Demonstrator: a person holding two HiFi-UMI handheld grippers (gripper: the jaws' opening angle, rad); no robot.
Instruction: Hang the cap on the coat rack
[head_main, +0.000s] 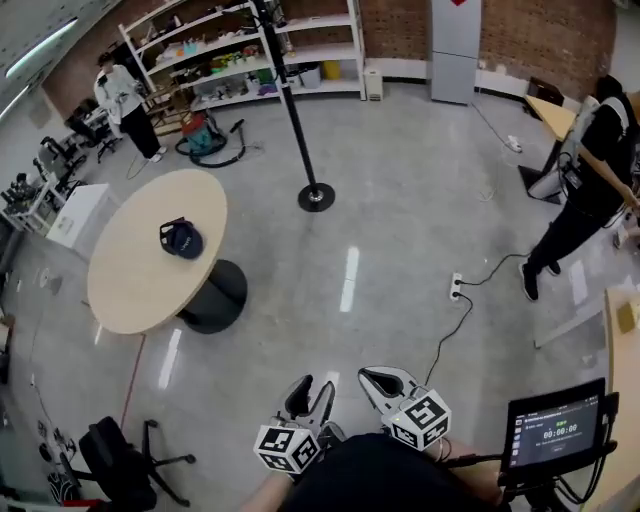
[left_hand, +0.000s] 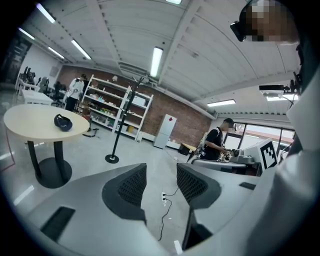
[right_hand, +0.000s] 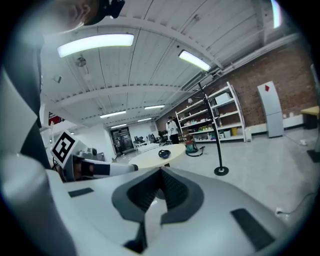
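Observation:
A dark blue cap (head_main: 181, 239) lies on the round beige table (head_main: 130, 275), far ahead and to my left. The black coat rack (head_main: 294, 112) stands on its round base beyond the table, to the right of it. Both grippers are held low and close to my body, far from the cap. My left gripper (head_main: 312, 395) is open with nothing between its jaws; ahead of it I see the cap (left_hand: 63, 122) and the coat rack (left_hand: 120, 129). My right gripper (head_main: 366, 377) is shut and empty, its pads touching (right_hand: 161, 176); the cap (right_hand: 163, 153) and coat rack (right_hand: 213, 127) show beyond.
A person in black (head_main: 588, 195) stands by a desk at the right; a person in white (head_main: 124, 98) is near the shelves (head_main: 250, 50) at the back. A power strip with its cable (head_main: 455, 288) lies on the floor. An office chair (head_main: 120, 465) and a tablet (head_main: 555, 430) flank me.

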